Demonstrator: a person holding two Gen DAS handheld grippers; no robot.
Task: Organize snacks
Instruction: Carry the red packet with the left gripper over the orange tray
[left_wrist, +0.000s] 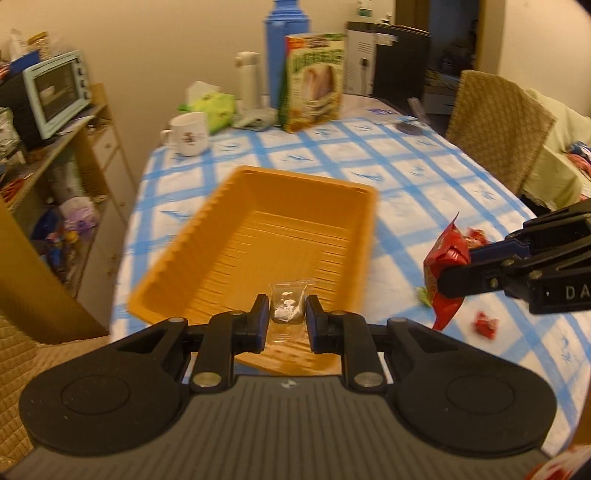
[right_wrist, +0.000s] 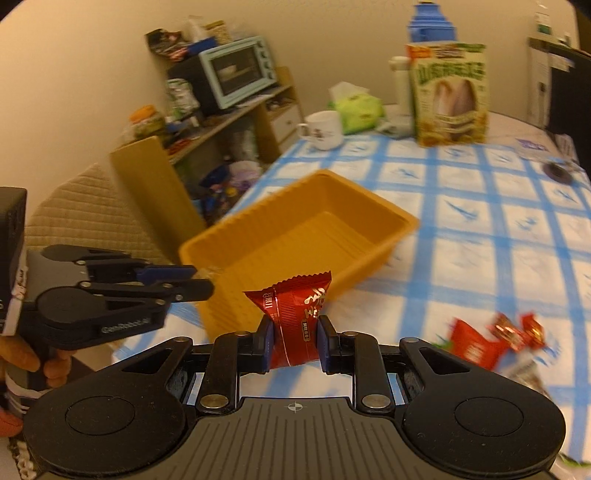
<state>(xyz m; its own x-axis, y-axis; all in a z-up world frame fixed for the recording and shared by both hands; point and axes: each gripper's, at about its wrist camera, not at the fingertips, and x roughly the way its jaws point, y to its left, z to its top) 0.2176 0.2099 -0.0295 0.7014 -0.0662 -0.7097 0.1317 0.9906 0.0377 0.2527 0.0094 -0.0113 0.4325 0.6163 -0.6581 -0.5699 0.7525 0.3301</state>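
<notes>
1. The left gripper (left_wrist: 287, 317) pinches a clear packet (left_wrist: 290, 308) with white bits inside, held above the near end of the orange tray (left_wrist: 221, 236)
2. The right gripper (right_wrist: 294, 338) pinches a red packet (right_wrist: 295, 314) at its middle, held over the table (right_wrist: 480, 240) just beside the tray's near right corner
3. The tray sits on the blue-checked cloth near the table's left edge; its ribbed floor looks bare
4. More red snacks (right_wrist: 495, 339) lie loose on the cloth near the table's right front edge, well apart from the tray
5. Along the far edge stand a mug (left_wrist: 188, 133), a green tissue pack (left_wrist: 216, 107), a white flask (left_wrist: 249, 79), a blue bottle (left_wrist: 280, 48) and a snack box (left_wrist: 314, 81)
6. A hand (right_wrist: 22, 362) grips the left gripper's handle at the left of the right wrist view
7. A shelf with a pale-blue oven (left_wrist: 55, 92) stands beyond the table's left edge
</notes>
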